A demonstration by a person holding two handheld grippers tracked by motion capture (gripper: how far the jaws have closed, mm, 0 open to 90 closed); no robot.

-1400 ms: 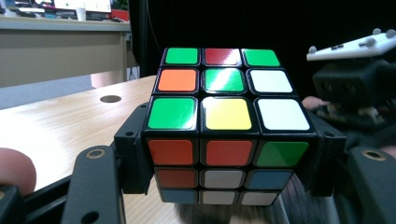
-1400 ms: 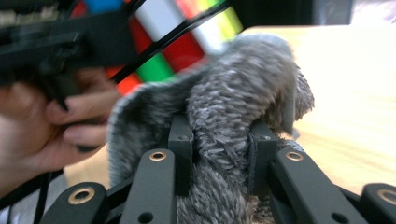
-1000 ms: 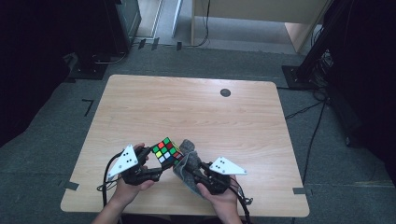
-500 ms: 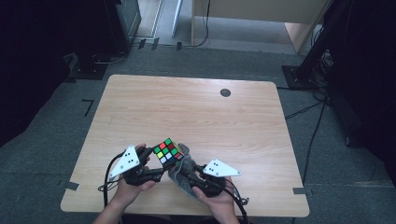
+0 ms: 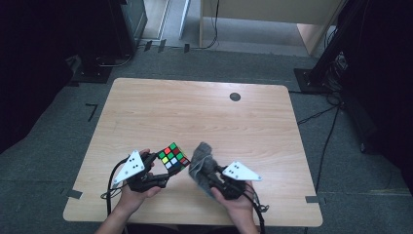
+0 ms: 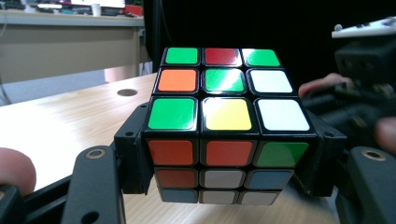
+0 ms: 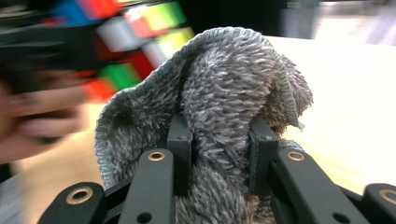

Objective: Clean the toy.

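Our left gripper [image 5: 163, 168] stays clamped on the cube [image 5: 173, 156]; our right gripper [image 5: 207, 173], pinching the cloth [image 5: 202, 158], has edged away from it.

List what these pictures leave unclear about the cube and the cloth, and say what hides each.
- Cube, left gripper view: both side faces sit behind the tool's pads; its underside faces away.
- Cube, right gripper view: motion blur smears its stickers.
- Cloth, right gripper view: its lower part is cut off by the bottom edge.
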